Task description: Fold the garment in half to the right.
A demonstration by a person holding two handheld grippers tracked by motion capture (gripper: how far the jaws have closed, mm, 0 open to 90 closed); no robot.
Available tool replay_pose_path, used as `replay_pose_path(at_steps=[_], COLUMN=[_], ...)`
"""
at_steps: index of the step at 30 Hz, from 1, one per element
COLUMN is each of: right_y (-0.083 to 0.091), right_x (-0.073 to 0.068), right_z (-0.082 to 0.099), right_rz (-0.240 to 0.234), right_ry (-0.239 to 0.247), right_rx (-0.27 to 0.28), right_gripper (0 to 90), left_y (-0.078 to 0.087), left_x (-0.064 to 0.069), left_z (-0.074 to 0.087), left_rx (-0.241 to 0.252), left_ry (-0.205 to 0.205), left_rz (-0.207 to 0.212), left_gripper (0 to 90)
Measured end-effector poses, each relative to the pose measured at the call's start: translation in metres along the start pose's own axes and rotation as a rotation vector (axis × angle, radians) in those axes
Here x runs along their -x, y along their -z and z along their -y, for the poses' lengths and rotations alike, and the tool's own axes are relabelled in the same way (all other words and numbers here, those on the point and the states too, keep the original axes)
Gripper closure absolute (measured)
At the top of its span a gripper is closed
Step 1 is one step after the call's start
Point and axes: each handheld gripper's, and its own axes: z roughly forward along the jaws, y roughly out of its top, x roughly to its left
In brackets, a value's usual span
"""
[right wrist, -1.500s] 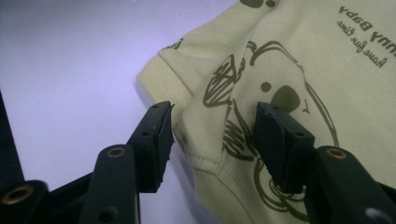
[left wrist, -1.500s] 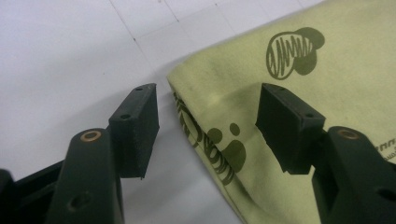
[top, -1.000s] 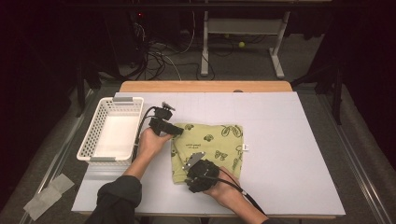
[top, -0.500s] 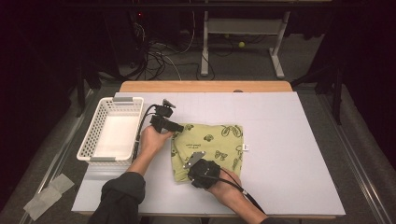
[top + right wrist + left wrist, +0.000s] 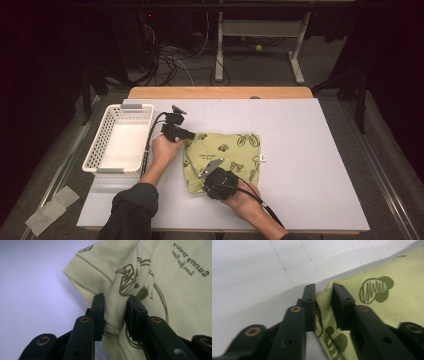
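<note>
A yellow-green baby shirt (image 5: 235, 150) with dark prints lies flat on the white table. My left gripper (image 5: 188, 135) is at its far left corner. In the left gripper view its jaws (image 5: 324, 290) have just been closing and now pinch a raised fold of the shirt (image 5: 387, 272). My right gripper (image 5: 207, 175) is on the shirt's near left part. Its jaws (image 5: 115, 302) have also been closing and squeeze a bunched fold beside the sleeve hem of the shirt (image 5: 175, 297).
A white plastic basket (image 5: 95, 150) stands empty at the left edge of the table (image 5: 310, 165). A small white tag (image 5: 262, 158) sticks out of the shirt's right side. Table legs and cables stand on the dark floor behind.
Both hands stay about where they were. The shirt lies in the same place, slightly gathered at its left edge.
</note>
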Motion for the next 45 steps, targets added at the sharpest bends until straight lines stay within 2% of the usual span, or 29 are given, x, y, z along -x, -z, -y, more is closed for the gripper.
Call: replay_pose_path(at_steps=[2, 5, 12, 18, 21, 30, 33, 41, 45], right_y=[0.000, 0.001, 0.007, 0.013, 0.014, 0.017, 0.018, 0.018, 0.017], right_x=[0.000, 0.001, 0.003, 0.004, 0.005, 0.007, 0.008, 0.011, 0.012], right_z=[0.000, 0.002, 0.007, 0.010, 0.010, 0.013, 0.014, 0.009, 0.007], right_rz=[-0.003, -0.006, -0.022, -0.033, -0.032, -0.054, -0.053, -0.087, -0.093], right_ry=[-0.006, -0.013, -0.038, -0.063, -0.058, -0.089, -0.090, -0.101, -0.101], right_rx=[0.002, 0.013, 0.032, 0.051, 0.055, 0.070, 0.074, 0.068, 0.080], right_gripper=[71.8, 71.8, 72.2, 72.3, 72.4, 72.4, 72.4, 72.5, 72.4], left_y=[0.000, 0.002, 0.018, 0.031, 0.035, 0.040, 0.043, 0.051, 0.057], left_x=[-0.001, 0.000, 0.002, 0.008, 0.011, 0.010, 0.010, 0.005, 0.003], left_z=[0.000, -0.001, -0.002, -0.007, -0.009, -0.010, -0.010, -0.010, -0.008], left_rx=[-0.004, -0.004, 0.026, 0.039, 0.044, 0.063, 0.068, 0.068, 0.083], left_ry=[0.010, 0.005, -0.005, -0.035, -0.042, -0.028, -0.029, -0.029, -0.017], left_rz=[0.017, 0.019, 0.047, 0.054, 0.055, 0.087, 0.093, 0.096, 0.098], left_gripper=[73.9, 76.2, 77.5, 77.6, 77.6, 77.7, 77.7, 77.7, 77.7])
